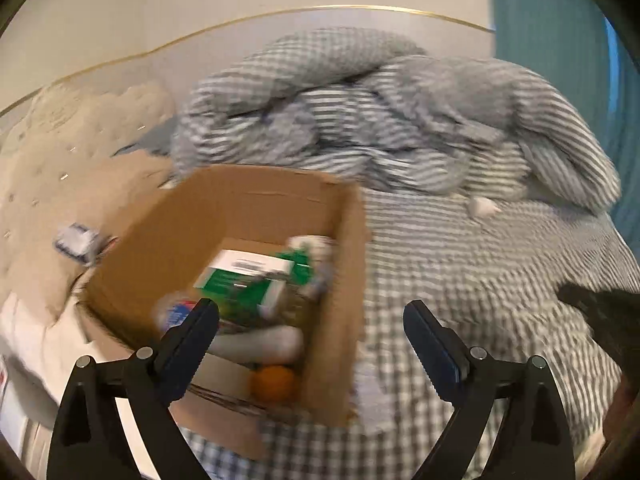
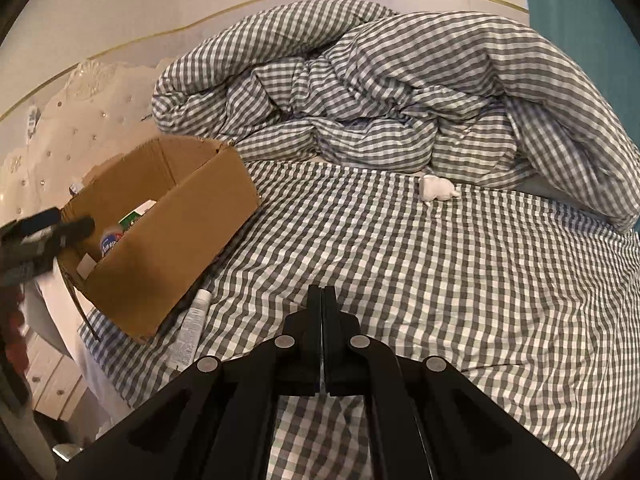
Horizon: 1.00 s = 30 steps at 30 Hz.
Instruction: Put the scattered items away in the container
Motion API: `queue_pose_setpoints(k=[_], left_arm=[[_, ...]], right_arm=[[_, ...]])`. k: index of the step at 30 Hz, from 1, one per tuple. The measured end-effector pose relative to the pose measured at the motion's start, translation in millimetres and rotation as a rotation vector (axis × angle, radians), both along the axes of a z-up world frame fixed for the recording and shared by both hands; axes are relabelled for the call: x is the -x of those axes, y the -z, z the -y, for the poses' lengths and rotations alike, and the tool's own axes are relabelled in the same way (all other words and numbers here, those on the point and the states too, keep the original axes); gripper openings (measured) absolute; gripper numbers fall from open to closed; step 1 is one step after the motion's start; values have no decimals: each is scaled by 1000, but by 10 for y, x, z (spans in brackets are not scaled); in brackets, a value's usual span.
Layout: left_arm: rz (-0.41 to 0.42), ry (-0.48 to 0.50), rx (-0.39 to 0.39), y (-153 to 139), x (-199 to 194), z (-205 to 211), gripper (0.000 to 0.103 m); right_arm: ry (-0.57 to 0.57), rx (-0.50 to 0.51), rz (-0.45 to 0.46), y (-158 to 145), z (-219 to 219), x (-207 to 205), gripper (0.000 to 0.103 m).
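A brown cardboard box (image 1: 344,264) stands on the checked bed sheet, also in the right wrist view (image 2: 172,240). Inside it lie a green and white carton (image 1: 248,280), an orange (image 1: 274,384), a pale tube (image 1: 260,342) and a blue-labelled bottle (image 1: 176,312). My left gripper (image 1: 312,312) is open and empty above the box's near edge; it shows at the left of the right wrist view (image 2: 52,228). My right gripper (image 2: 322,292) is shut and empty above the sheet. A white tube (image 2: 192,324) lies beside the box. A small white figure (image 2: 438,189) lies near the duvet, also in the left wrist view (image 1: 482,206).
A crumpled grey checked duvet (image 2: 360,92) is piled at the far side of the bed. A padded cream headboard (image 2: 60,128) stands at the left. A small blue and white packet (image 1: 78,242) lies left of the box. A teal curtain (image 1: 560,40) hangs at the right.
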<state>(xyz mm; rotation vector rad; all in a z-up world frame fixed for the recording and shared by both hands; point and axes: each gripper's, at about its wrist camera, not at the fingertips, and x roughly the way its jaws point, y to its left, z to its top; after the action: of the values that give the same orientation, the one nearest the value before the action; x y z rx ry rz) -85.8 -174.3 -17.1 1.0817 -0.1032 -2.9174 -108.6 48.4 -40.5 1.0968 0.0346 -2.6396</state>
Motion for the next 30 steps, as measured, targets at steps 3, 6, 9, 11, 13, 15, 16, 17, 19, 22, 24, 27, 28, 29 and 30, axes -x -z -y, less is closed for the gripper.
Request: queue_pose_setpoints(k=[3,6,9,11,13,15,16,17,19,22,24,27,28,29,30], left_arm=[[-4,5,4,94,-87,-145,96],[-5,-59,9,136,-141,-52,97],[-2,-128,-8,152,-167,156,98],[6,-149,-31,181,-178,268,98],[12,-161,-52,211,-204,365,98],[13,-169,-57,219,-217,441,98],[13,-175,-62,219,-221,481,98],[14,-177,-71,219,-221,510,98],[16,-177,-88,217,-227,565,98],[14,-160,-84,211,-244,561,98],[9,-154,-78,205,-242,528,98],[0,-123,-89,177,-251,410,98],[-6,-99,-94,163,-263,330,98],[-14,-74,-97,148,-276,238,98],[-24,-37,-100,139,-284,87,98]], right_arm=[[-40,1,13,-59,81,65,0],[-125,14,-22,-286,326,120,0],[-254,63,-52,-532,739,246,0],[-332,82,-63,-625,1060,374,0],[-402,100,-58,-640,1416,513,0],[-451,152,-2,-573,1734,713,0],[-466,176,28,-524,1853,789,0],[-464,195,38,-492,1908,835,0],[-447,233,79,-440,1960,930,23],[-411,303,104,-436,1838,968,63],[-388,284,56,-508,1684,904,63],[-324,291,13,-589,1282,797,65],[-293,288,-3,-612,1113,772,66],[-254,285,-22,-623,907,732,67],[-213,278,-34,-622,702,686,69]])
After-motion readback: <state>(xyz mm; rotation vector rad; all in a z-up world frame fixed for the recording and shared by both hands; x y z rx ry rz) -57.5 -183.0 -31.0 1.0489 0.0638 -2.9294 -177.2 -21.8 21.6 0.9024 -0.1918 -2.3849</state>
